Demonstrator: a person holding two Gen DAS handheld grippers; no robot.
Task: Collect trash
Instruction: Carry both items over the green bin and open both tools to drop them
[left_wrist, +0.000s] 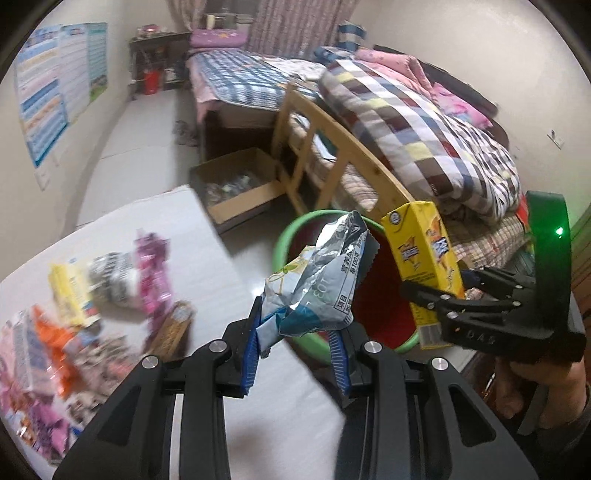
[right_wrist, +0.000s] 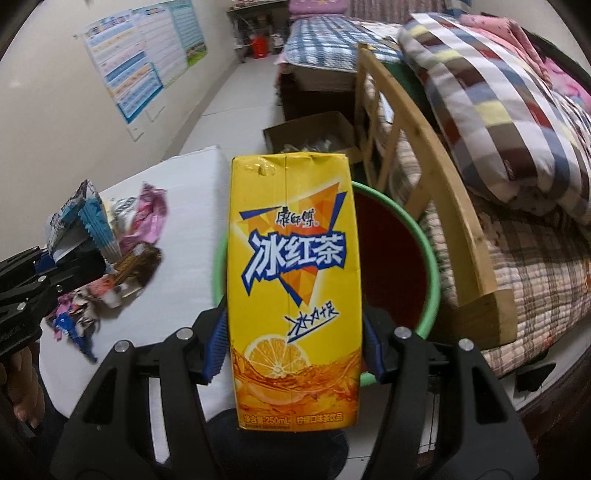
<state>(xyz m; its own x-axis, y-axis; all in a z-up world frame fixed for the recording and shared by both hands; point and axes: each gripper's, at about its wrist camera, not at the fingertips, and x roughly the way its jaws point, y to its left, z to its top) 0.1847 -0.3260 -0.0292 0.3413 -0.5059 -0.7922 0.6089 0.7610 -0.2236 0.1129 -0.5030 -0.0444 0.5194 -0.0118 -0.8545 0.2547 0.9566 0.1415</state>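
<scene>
My left gripper (left_wrist: 295, 341) is shut on a crumpled silver and blue snack wrapper (left_wrist: 317, 280) and holds it over the near edge of a green-rimmed red bin (left_wrist: 284, 240). My right gripper (right_wrist: 293, 347) is shut on a yellow iced tea carton (right_wrist: 293, 280), upright, in front of the bin (right_wrist: 432, 266). The carton (left_wrist: 424, 254) and right gripper (left_wrist: 436, 306) also show in the left wrist view, over the bin's right side. The left gripper (right_wrist: 74, 254) with the wrapper (right_wrist: 79, 218) shows at the left of the right wrist view.
A white table (left_wrist: 229, 280) holds a pile of colourful wrappers (left_wrist: 92, 295) at the left. A cardboard box (left_wrist: 236, 184) stands on the floor behind the bin. A wooden-framed bed (left_wrist: 354, 162) with a checked quilt (left_wrist: 424, 122) lies at the right.
</scene>
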